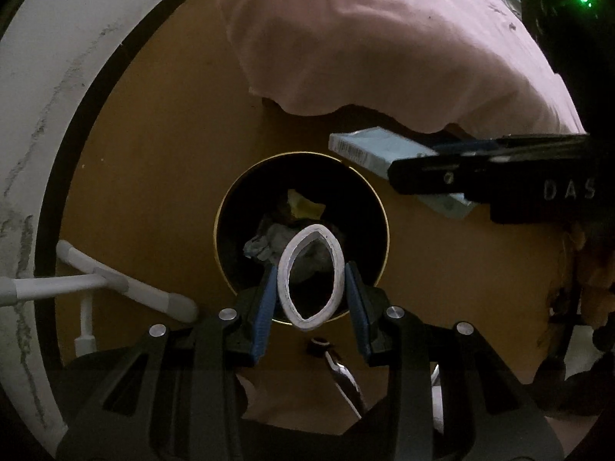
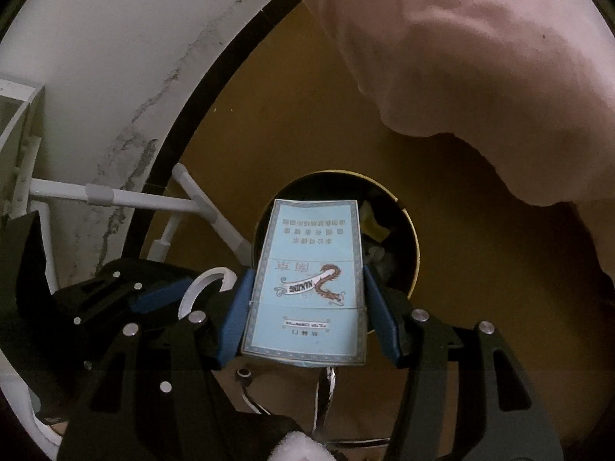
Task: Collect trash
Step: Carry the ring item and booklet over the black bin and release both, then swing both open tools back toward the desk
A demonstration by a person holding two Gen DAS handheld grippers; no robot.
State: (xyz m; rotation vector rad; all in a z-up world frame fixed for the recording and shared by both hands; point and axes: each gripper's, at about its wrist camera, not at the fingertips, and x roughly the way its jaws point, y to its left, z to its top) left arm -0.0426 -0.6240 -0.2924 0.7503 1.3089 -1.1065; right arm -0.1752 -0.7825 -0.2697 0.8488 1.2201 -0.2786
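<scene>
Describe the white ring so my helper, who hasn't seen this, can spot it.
Find the round black bin on the brown floor. Above its opening, the left gripper pinches a white ring between blue fingers. Unlike the flat blue pack nearby, it's a squashed hollow oval.

The left wrist view is aimed steeply down along its fingers, close above the round bin [image 1: 301, 230], which is centred, with the pink cloth [image 1: 384, 38] at 12 o'clock. The right wrist view is likewise pointed down, with the same bin [image 2: 407, 230] near centre and partly hidden. Bin, brown floor [image 1: 153, 153], cloth and white wall [image 2: 115, 57] are shared by both views.
</scene>
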